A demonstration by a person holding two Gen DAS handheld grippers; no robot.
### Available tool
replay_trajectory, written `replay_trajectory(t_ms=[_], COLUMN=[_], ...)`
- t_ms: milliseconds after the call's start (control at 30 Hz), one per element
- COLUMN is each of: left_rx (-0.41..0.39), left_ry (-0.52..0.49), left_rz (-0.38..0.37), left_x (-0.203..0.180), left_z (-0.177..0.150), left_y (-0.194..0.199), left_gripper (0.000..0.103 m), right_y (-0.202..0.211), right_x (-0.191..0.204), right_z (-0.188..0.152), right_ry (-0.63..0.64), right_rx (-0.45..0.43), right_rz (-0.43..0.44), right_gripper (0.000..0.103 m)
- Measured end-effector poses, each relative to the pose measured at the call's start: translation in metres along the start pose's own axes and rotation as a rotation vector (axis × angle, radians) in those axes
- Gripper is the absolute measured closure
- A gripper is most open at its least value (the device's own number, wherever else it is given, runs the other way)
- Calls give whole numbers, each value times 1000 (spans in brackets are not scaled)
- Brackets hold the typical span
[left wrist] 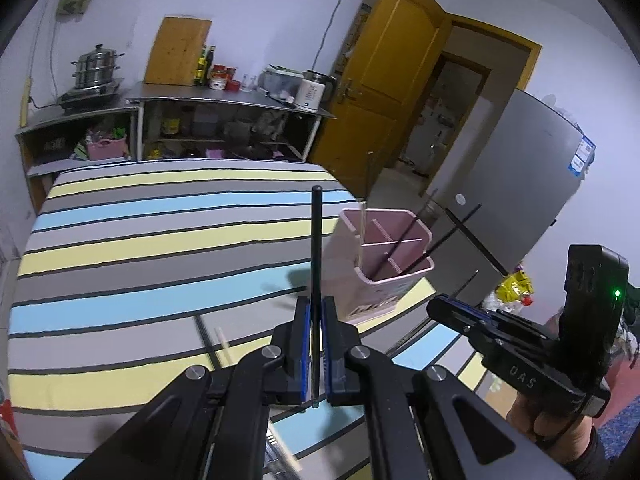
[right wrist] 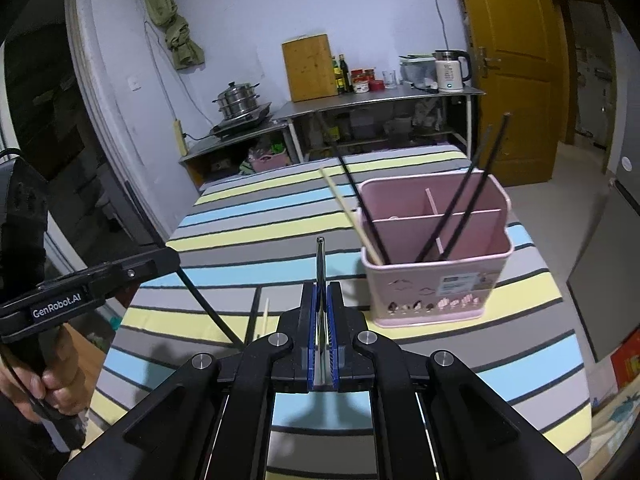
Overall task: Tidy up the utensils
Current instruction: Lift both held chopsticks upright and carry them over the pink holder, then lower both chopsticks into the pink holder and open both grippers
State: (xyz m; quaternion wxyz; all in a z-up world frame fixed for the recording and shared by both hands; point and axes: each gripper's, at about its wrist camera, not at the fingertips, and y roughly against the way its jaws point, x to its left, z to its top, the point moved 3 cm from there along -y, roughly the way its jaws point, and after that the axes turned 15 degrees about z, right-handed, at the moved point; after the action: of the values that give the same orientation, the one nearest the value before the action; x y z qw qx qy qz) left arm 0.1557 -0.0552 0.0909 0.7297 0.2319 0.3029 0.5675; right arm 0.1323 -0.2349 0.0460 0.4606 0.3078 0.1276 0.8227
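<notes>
A pink divided utensil holder (left wrist: 384,256) (right wrist: 436,248) stands on the striped table and holds several black chopsticks (right wrist: 464,208) and a pale wooden one (right wrist: 348,212). My left gripper (left wrist: 316,312) is shut on a black chopstick (left wrist: 317,248) that points up, left of the holder. It shows from the side in the right wrist view (right wrist: 160,258), the chopstick slanting down. My right gripper (right wrist: 321,300) is shut on a silver metal utensil (right wrist: 320,264), left of and in front of the holder. It also shows in the left wrist view (left wrist: 436,308).
The striped tablecloth (left wrist: 160,248) (right wrist: 256,216) covers the table. A black chopstick (right wrist: 253,312) and a wooden chopstick (right wrist: 265,316) lie on it near my grippers. Metal shelves (left wrist: 224,100), a yellow door (left wrist: 384,80) and a grey fridge (left wrist: 516,184) stand behind.
</notes>
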Motion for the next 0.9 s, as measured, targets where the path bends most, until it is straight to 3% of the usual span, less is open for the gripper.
replay_trajectory(t_ms=[267,500,700,900], left_rx=[-47,-129,-180,-171], left_ry=[-23,-12,-22,-30], left_rz=[-63,-98,-88,-62], left_x=[-40,-64,-79,-87], left_z=[38,87,117,118], left_y=[2,9,-1,-31], left_gripper=[98,98,98,98], right_y=[27,57,66,50], right_x=[-15,-26,-39,-57], right_z=[24,66,90,90], right_ry=[-6,12,8,-12], right_rx=[-71,-179,-242,-241], right_rz=[-38,-75,-94,-103], right_gripper=[98,98,98,98])
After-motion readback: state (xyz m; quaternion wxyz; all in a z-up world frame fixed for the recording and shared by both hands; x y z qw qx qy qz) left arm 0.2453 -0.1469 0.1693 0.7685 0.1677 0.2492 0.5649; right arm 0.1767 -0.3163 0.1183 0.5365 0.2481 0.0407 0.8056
